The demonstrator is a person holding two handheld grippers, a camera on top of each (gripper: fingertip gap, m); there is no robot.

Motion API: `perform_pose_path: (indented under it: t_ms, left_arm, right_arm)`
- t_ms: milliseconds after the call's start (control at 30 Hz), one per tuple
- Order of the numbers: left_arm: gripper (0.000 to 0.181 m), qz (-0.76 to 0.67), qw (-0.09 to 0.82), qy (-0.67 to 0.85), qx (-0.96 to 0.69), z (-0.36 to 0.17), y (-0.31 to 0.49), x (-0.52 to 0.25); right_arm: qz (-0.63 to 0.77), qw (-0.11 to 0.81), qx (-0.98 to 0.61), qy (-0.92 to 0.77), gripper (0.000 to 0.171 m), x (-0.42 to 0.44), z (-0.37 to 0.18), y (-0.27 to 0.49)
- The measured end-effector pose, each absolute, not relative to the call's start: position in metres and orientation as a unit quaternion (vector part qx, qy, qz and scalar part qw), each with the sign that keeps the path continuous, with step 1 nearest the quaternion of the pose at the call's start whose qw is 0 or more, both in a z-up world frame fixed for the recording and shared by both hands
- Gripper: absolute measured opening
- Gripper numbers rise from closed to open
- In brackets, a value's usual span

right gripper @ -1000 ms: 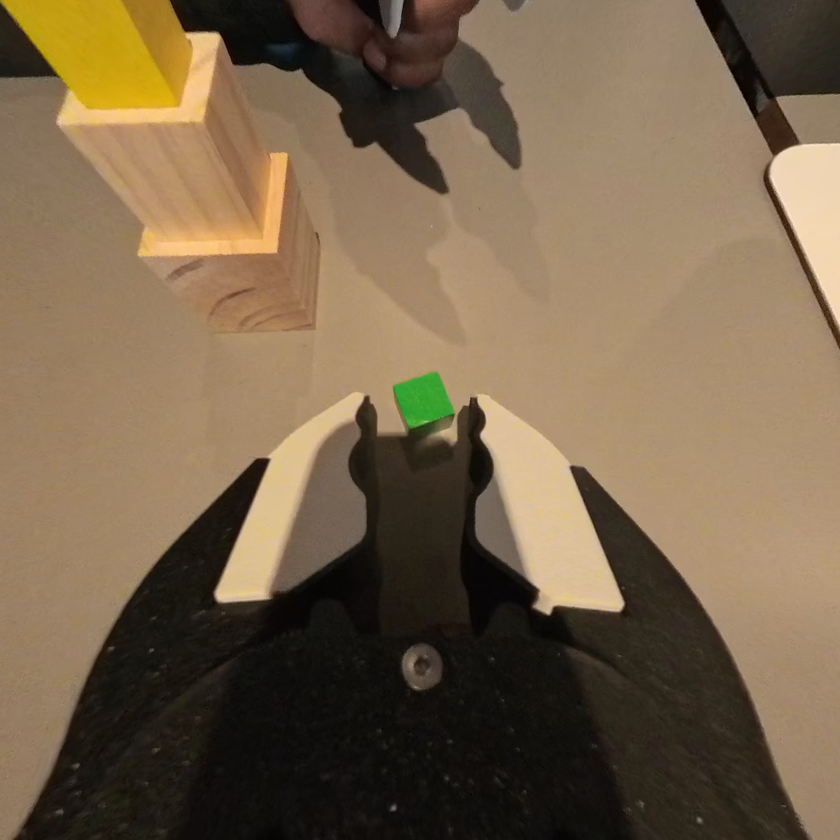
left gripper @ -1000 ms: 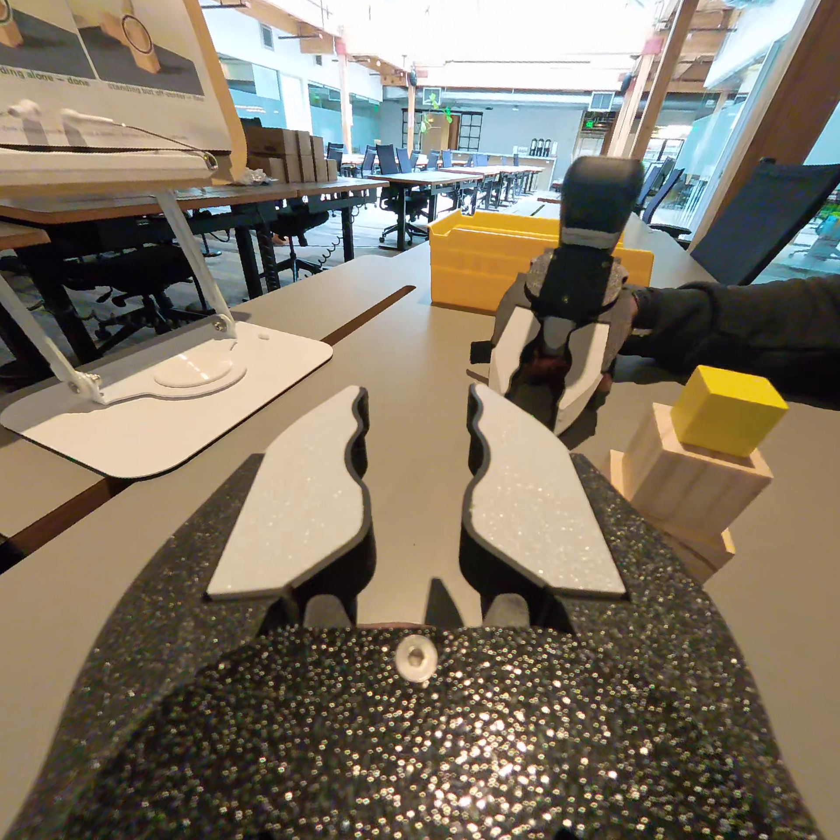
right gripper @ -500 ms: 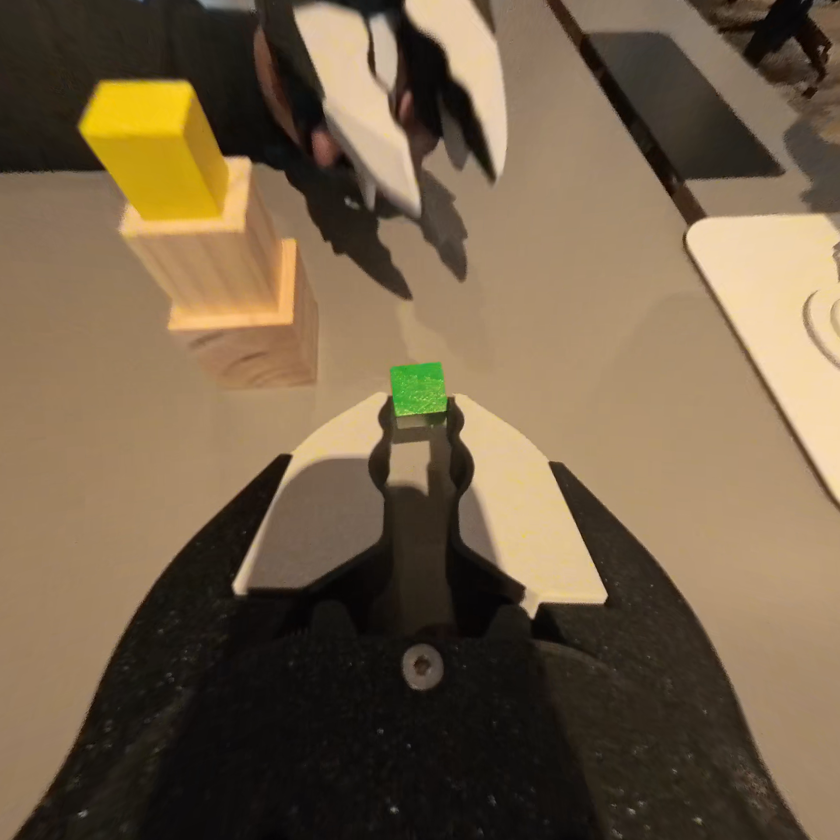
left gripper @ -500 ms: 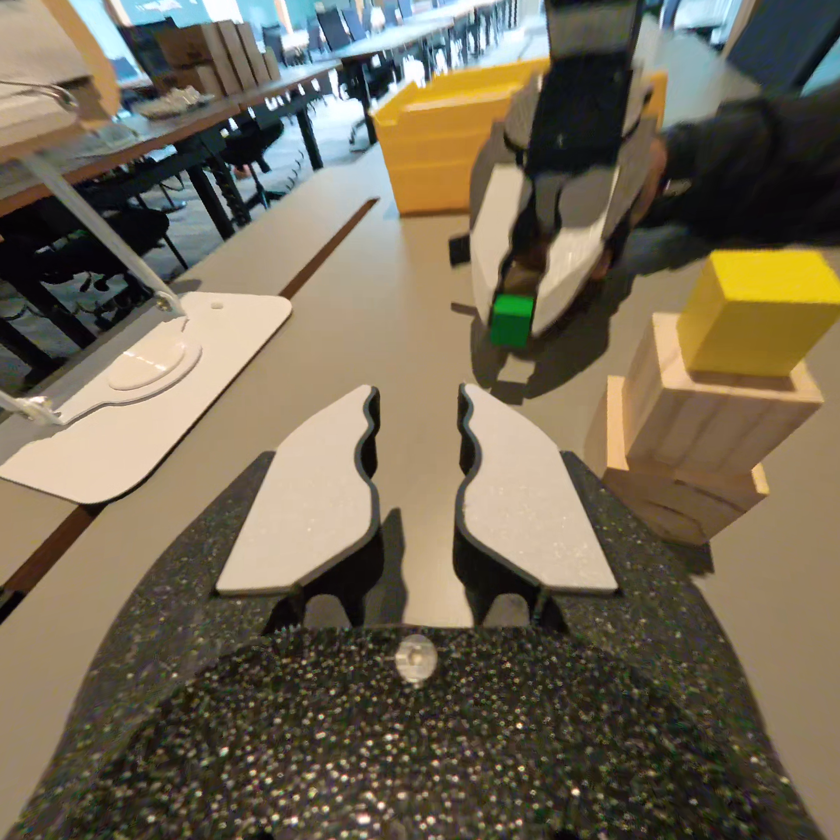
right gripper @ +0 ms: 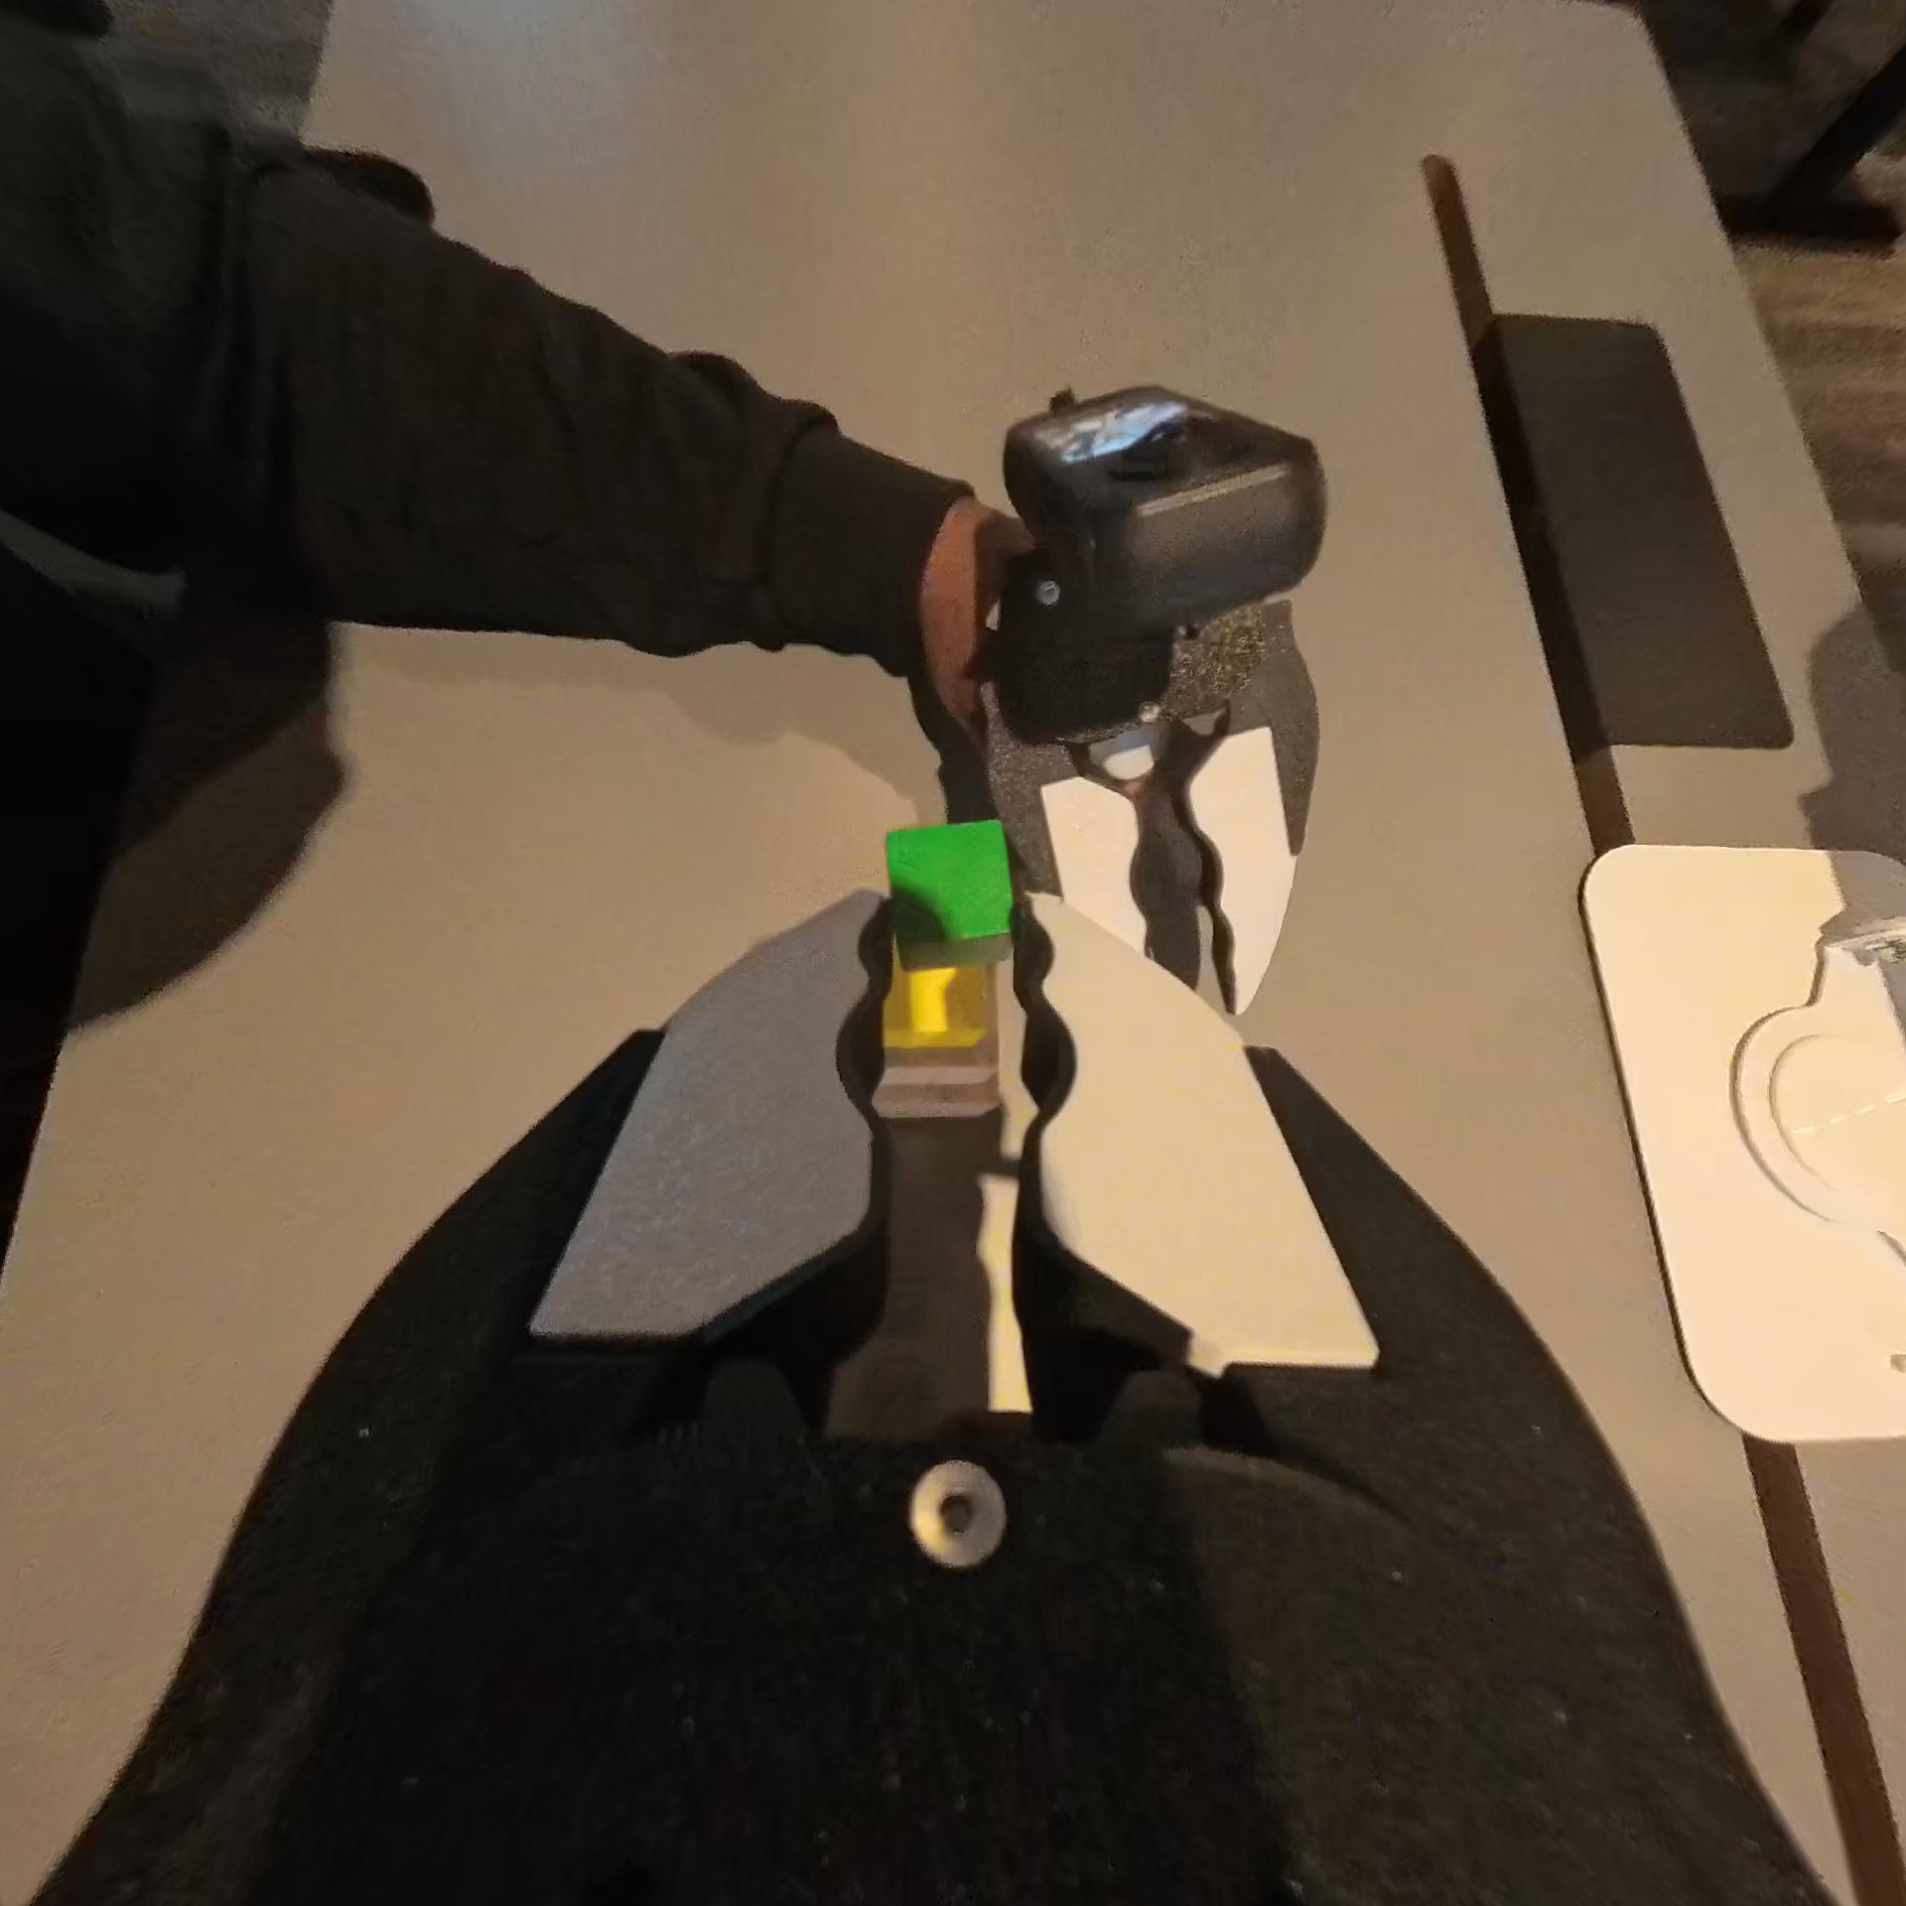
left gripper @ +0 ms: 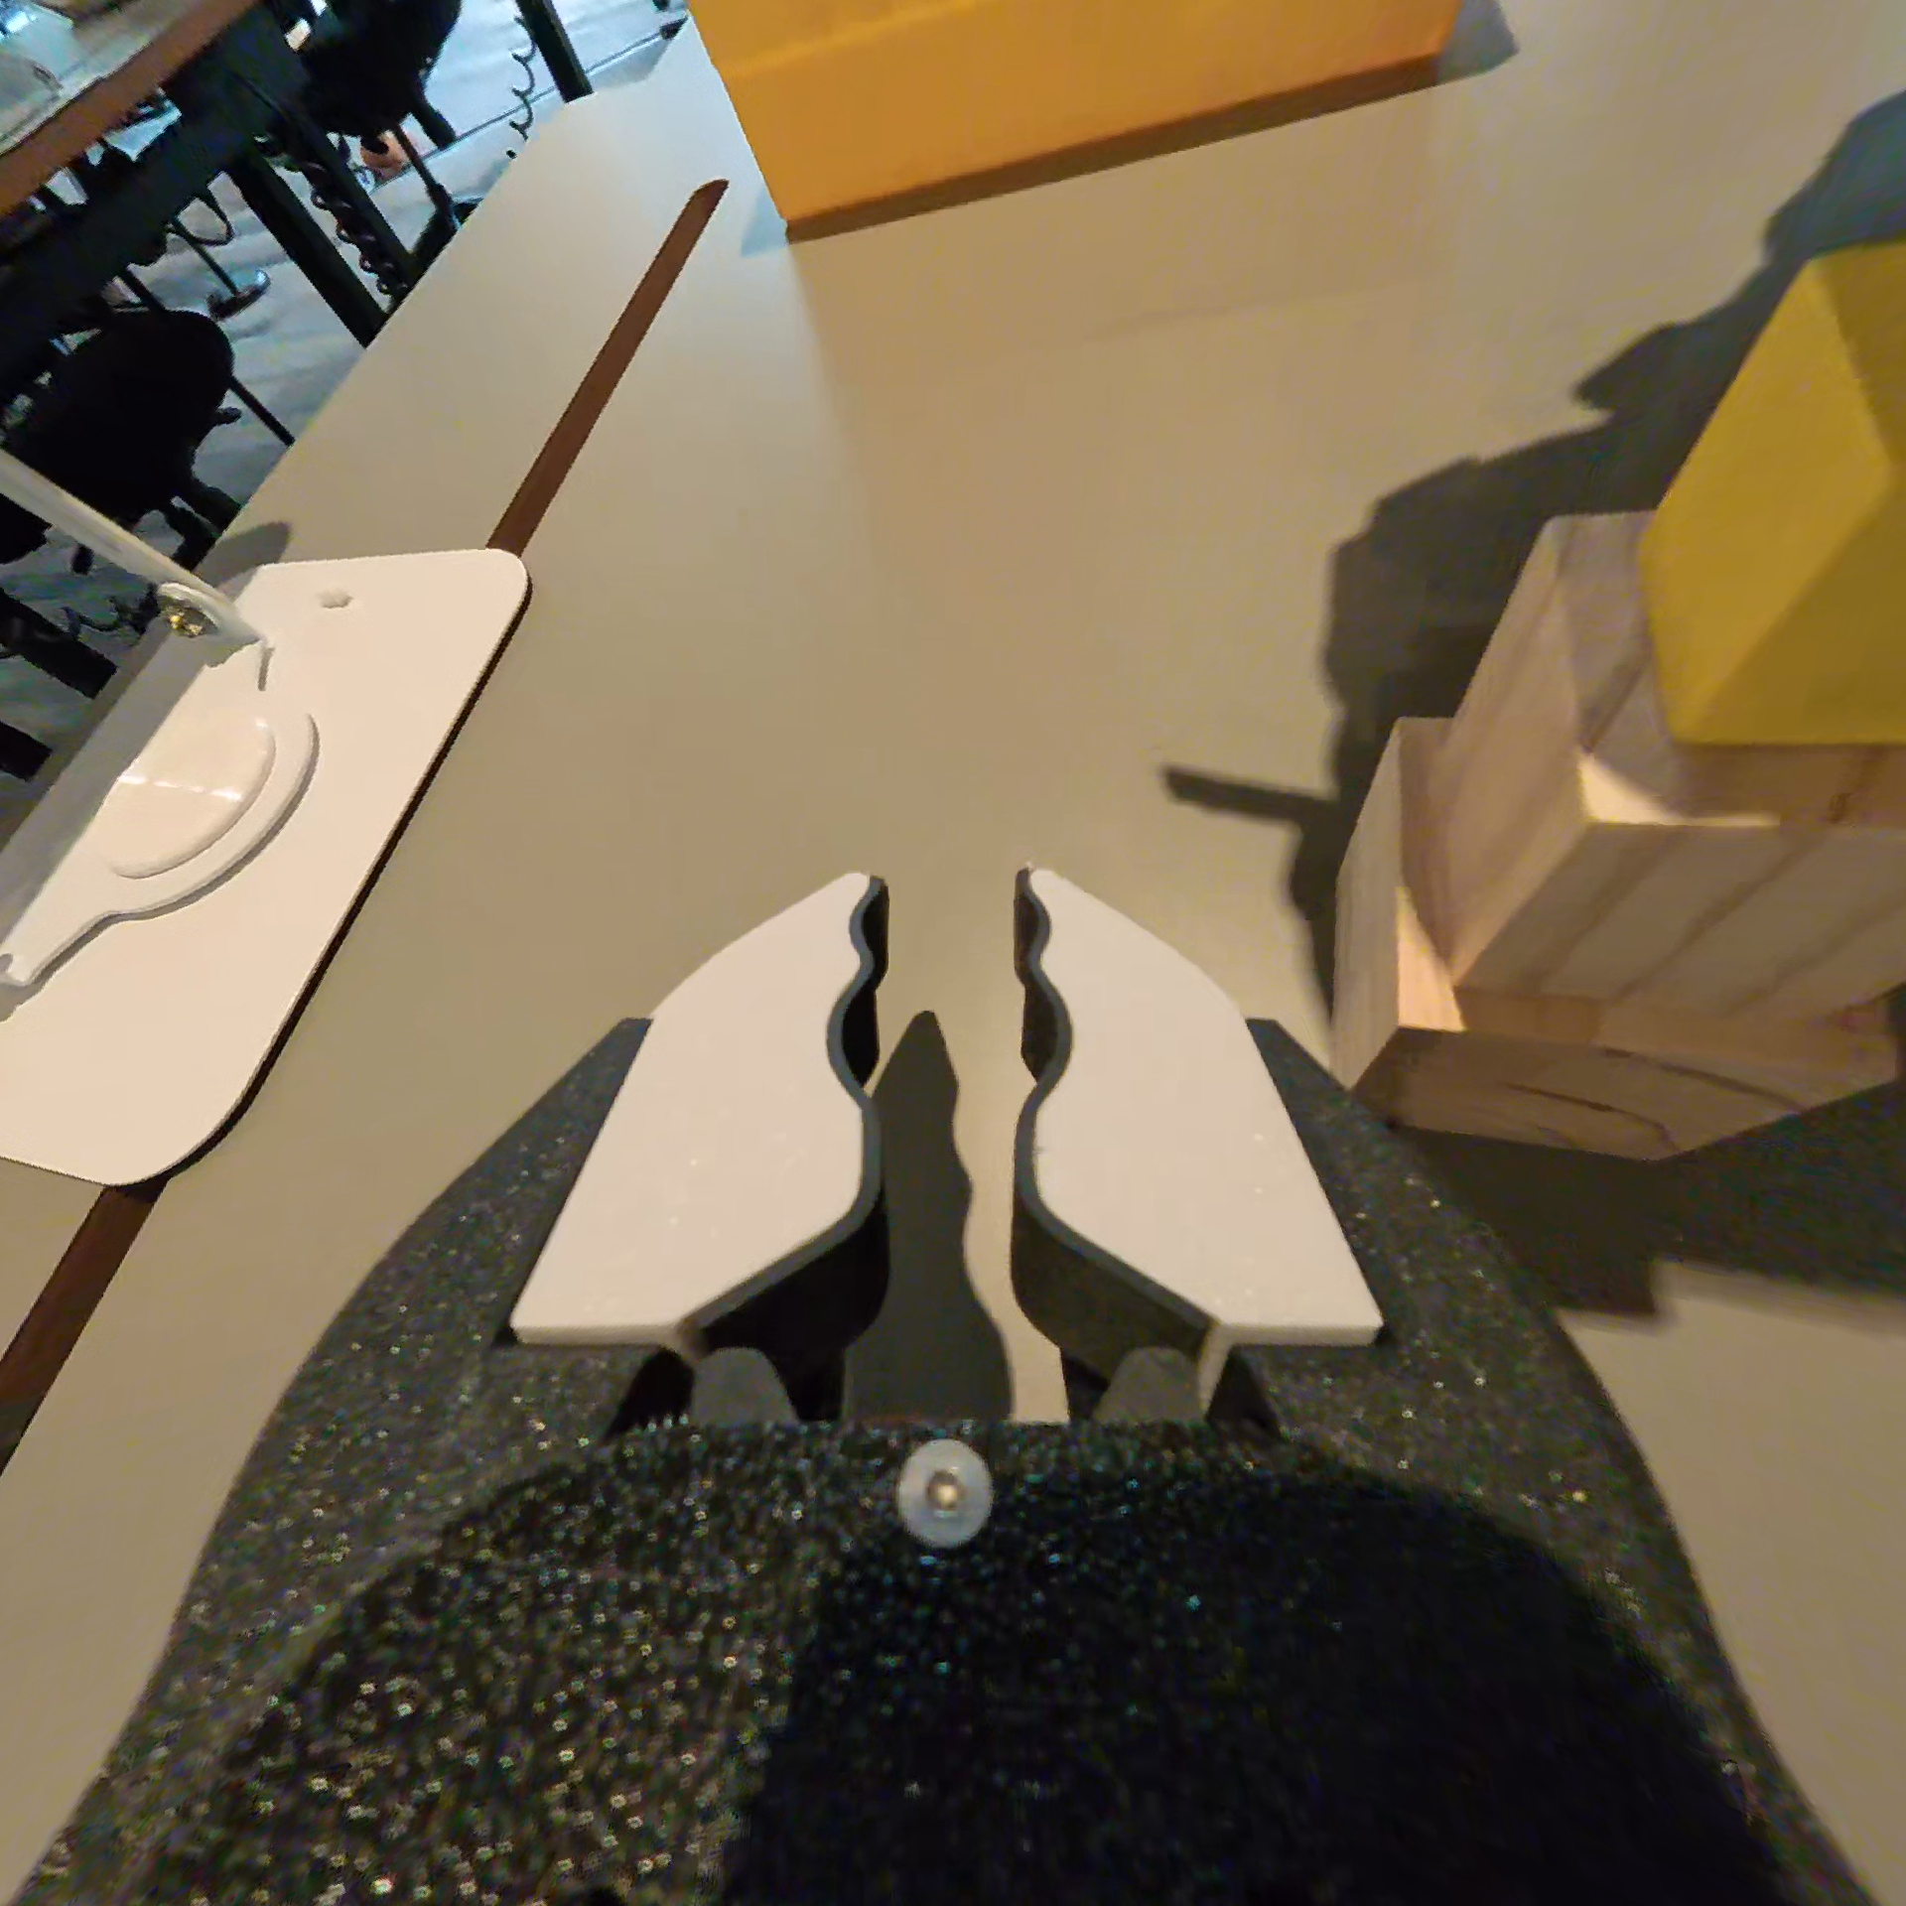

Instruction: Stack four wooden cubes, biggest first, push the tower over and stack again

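In the right wrist view my right gripper [right gripper: 949, 913] is shut on a small green cube [right gripper: 947, 872] and holds it directly above the tower. Between its fingers I see the yellow cube [right gripper: 933, 1006] and a wooden cube [right gripper: 933, 1083] under it. In the left wrist view the tower stands at the right: a large wooden cube [left gripper: 1526, 1031], a medium wooden cube [left gripper: 1547, 670] on it and the yellow cube [left gripper: 1795, 495] on top. My left gripper [left gripper: 949, 897] is open and empty, low over the table just left of the tower; it also shows in the right wrist view [right gripper: 1207, 970].
A yellow bin [left gripper: 1031, 83] stands at the far end of the grey table [left gripper: 928, 464]. A white stand base [left gripper: 206, 825] lies at the left edge. A black mat [right gripper: 1630, 516] lies past the table seam. A person's dark sleeve [right gripper: 516, 464] reaches in. The left gripper's tips are roughly 15 cm from the right gripper's.
My right gripper closed on the green cube, lifted it off the table and carried it over the tower. My left gripper tilted down and moved closer to the tower's left side.
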State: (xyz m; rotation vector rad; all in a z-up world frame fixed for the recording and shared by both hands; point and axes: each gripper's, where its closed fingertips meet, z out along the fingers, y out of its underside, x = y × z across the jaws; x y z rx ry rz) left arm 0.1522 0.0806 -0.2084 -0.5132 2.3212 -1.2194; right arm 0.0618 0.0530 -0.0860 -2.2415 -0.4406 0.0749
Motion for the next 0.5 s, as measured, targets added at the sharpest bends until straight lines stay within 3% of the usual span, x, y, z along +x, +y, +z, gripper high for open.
perform_pose_path:
  t_ms: [33, 500]
  left_arm:
    - [0.023, -0.442, 0.235, 0.846, -0.186, -0.209, 0.080, 0.152]
    - [0.023, -0.436, 0.231, 0.850, -0.185, -0.211, 0.080, 0.152]
  right_arm:
    - [0.024, 0.405, -0.897, -0.178, 0.022, 0.060, -0.088, 0.054]
    - [0.031, 0.362, -0.917, -0.163, 0.022, 0.061, -0.115, 0.052]
